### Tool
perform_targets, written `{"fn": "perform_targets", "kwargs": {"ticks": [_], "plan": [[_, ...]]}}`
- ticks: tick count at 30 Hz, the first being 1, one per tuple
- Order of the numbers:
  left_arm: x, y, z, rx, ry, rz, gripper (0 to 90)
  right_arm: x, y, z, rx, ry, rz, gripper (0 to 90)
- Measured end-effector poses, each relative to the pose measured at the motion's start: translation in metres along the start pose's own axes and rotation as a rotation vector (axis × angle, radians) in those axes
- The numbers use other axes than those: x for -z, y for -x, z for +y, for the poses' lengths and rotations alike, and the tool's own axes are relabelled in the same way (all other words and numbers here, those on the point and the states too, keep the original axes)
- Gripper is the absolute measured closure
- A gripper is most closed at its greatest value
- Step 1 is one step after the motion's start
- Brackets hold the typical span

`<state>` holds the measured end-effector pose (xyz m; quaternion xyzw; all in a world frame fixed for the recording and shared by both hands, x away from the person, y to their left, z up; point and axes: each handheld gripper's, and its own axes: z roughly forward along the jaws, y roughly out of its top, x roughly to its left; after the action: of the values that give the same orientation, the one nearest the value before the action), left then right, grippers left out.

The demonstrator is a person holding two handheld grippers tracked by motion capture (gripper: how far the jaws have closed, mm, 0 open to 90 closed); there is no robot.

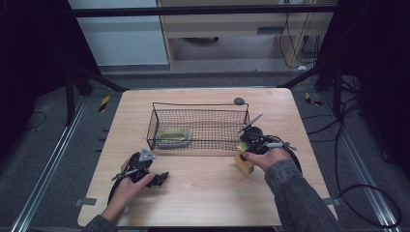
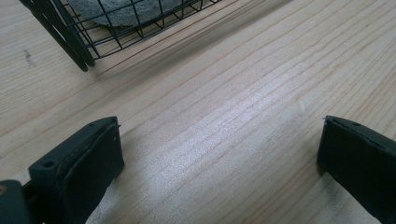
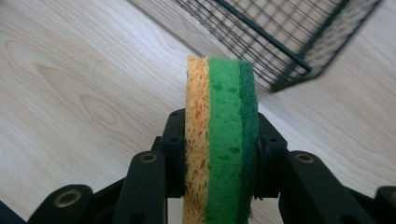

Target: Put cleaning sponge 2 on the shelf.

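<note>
My right gripper point(image 3: 219, 144) is shut on a stack of sponge point(image 3: 225, 98): an orange layer, a bright green layer and a dark green scouring face, standing on edge between the pads. In the high view the sponge point(image 1: 244, 163) sits at the table just in front of the right end of the black wire basket point(image 1: 153, 126), under my right gripper point(image 1: 247, 151). My left gripper point(image 1: 162, 179) rests low at the front left, and its jaws point(image 2: 219, 149) stand wide open over bare wood. A greenish-grey pad point(image 1: 174, 137) lies in the basket's left part.
The wooden table point(image 1: 203, 193) ends close to both hands at the front. A basket corner point(image 2: 79, 51) with the grey pad point(image 2: 116, 9) is just ahead of the left jaws. A dark round knob point(image 1: 239, 101) sits behind the basket. Cables lie on the floor at right.
</note>
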<state>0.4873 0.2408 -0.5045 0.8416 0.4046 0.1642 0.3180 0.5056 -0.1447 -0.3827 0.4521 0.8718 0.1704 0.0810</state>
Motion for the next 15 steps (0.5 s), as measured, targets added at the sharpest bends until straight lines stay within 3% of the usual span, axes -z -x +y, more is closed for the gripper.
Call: {"fn": "perform_targets", "kwargs": {"ticks": [7,9,15], "plan": [[0.000,0.000,0.000,-0.003,0.004,-0.003,0.0,0.015,0.020,-0.012,-0.011,0.029,-0.029,63.9],[0.000,0.000,-0.001,-0.002,0.012,-0.005,0.0,0.022,0.031,-0.015,-0.015,0.035,-0.061,63.9],[-0.001,-0.002,-0.003,-0.006,0.038,-0.008,0.0,0.029,0.054,-0.011,-0.033,0.065,-0.096,64.0]]}}
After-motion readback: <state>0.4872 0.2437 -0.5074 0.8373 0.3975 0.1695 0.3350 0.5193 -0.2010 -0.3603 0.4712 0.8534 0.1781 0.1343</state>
